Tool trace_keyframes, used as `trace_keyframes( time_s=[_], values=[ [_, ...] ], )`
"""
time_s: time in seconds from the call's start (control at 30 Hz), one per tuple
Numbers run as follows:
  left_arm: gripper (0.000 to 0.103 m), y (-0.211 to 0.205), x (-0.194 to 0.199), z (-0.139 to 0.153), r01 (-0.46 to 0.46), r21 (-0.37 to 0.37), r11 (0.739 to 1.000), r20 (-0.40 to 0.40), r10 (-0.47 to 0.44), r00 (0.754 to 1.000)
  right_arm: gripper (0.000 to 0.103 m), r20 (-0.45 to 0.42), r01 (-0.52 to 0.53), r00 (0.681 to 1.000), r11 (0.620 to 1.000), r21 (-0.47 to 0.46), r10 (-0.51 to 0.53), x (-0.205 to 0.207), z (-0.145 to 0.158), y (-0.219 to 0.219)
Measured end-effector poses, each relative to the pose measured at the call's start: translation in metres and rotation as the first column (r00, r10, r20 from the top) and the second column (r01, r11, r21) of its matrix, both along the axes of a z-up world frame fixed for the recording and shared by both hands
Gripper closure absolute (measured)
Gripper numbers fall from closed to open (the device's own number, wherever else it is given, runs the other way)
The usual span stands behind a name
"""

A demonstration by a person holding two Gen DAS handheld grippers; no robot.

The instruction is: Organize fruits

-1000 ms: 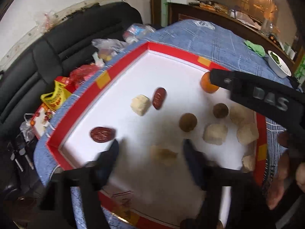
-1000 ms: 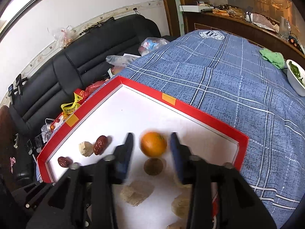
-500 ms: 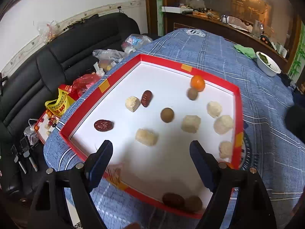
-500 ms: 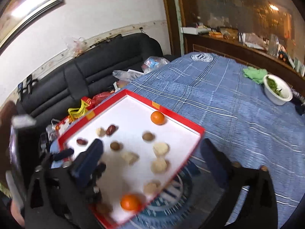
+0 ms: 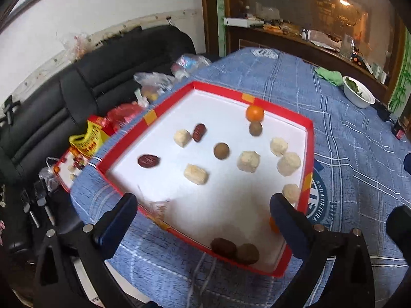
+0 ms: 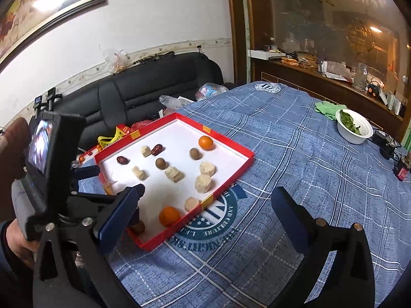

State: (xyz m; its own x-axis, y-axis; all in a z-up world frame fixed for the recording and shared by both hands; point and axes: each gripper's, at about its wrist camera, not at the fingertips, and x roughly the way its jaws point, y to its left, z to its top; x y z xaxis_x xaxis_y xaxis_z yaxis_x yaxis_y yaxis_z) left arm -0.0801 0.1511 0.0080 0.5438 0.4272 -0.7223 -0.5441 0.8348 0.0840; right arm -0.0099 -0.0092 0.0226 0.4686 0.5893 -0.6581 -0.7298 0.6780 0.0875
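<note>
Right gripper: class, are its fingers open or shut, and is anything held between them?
Open and empty. In its own view the right gripper has its fingers spread wide, with only blue tablecloth between them.
</note>
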Motion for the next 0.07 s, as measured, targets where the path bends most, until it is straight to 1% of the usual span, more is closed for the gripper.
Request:
trace_keyframes(
  time_s=[0.07],
  values=[
    [0.000,0.0010,-0.0035,0.0037,0.004,-0.009,1.000,0.017,-0.004,1.000,0.000,0.003,-0.011,1.000,1.000,-0.002,0.011,-0.0044,0.0006,-0.0006]
  ],
)
